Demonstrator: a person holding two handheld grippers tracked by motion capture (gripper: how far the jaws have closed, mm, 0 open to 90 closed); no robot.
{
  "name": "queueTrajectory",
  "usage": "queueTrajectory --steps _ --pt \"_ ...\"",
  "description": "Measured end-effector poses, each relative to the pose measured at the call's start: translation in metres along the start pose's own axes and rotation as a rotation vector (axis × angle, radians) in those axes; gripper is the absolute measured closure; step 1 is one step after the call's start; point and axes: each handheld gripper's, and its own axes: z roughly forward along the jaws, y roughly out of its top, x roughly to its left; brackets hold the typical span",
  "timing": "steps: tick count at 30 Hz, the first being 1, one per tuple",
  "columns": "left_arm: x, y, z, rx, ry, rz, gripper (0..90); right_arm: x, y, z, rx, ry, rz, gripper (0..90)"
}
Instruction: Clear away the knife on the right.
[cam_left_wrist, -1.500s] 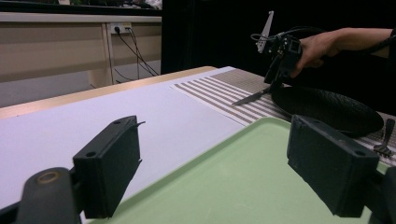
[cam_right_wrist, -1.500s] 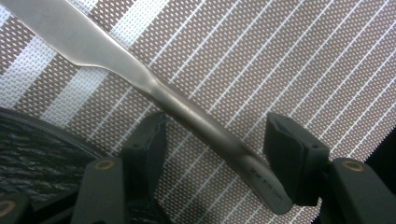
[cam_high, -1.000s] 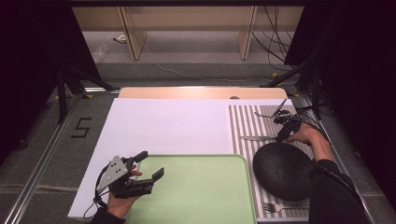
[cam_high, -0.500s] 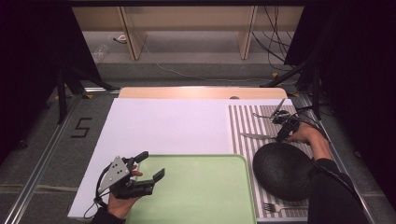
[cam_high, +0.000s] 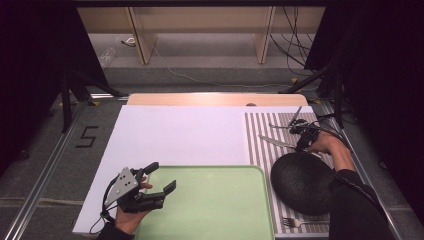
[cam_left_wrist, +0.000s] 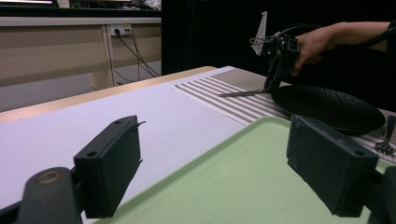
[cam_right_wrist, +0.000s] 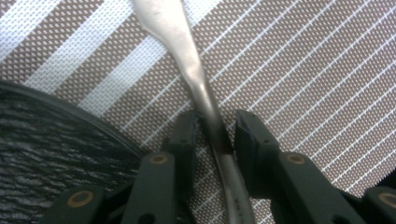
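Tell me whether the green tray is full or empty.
Empty: the green tray shows bare surface, with the open left gripper over its near-left corner.

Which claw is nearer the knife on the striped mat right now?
Right. The right claw straddles the knife handle on the striped mat, its jaws just closing in on it. The left claw hangs open over the green tray, well away.
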Motion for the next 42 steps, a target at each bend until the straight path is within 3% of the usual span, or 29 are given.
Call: queueTrajectory --steps 4,9,12,19,20,22,27,29,31,36,42 --pt "0.000 0.000 0.000 0.001 0.001 0.002 17.4 0.002 0.000 0.000 0.003 0.005 -0.012 73.3" --pt "0.000 0.000 0.000 0.001 0.002 0.001 17.4 0.005 0.002 -0.001 0.017 -0.013 -0.075 77.1" --pt "0.000 0.000 0.000 0.001 0.002 0.002 17.4 0.007 0.003 -0.001 0.021 -0.009 -0.072 79.1" --pt "0.000 0.000 0.000 -0.002 0.004 -0.001 17.4 0.009 0.001 0.000 -0.008 -0.019 -0.111 79.9" --pt "0.000 0.000 0.000 -0.002 0.004 -0.002 17.4 0.008 0.000 -0.002 0.006 -0.032 -0.146 80.0" --pt "0.000 0.000 0.000 -0.001 0.004 0.000 17.5 0.009 0.000 -0.003 0.004 -0.042 -0.158 80.1" --pt "0.000 0.000 0.000 -0.001 0.004 -0.003 17.5 0.006 0.000 -0.012 -0.059 -0.122 -0.141 80.2" --pt "0.000 0.000 0.000 0.002 0.004 -0.002 17.5 0.003 0.000 -0.019 -0.087 -0.149 -0.160 80.2" --pt "0.000 0.000 0.001 0.002 0.004 -0.005 17.5 0.001 0.002 -0.032 -0.125 -0.181 -0.133 80.2" --pt "0.001 0.000 0.000 -0.003 0.006 -0.005 17.5 -0.001 0.003 -0.049 -0.198 -0.146 -0.100 80.2" --pt "0.001 0.000 0.000 -0.005 0.007 -0.008 17.5 -0.001 0.002 -0.057 -0.273 -0.025 -0.016 80.2"
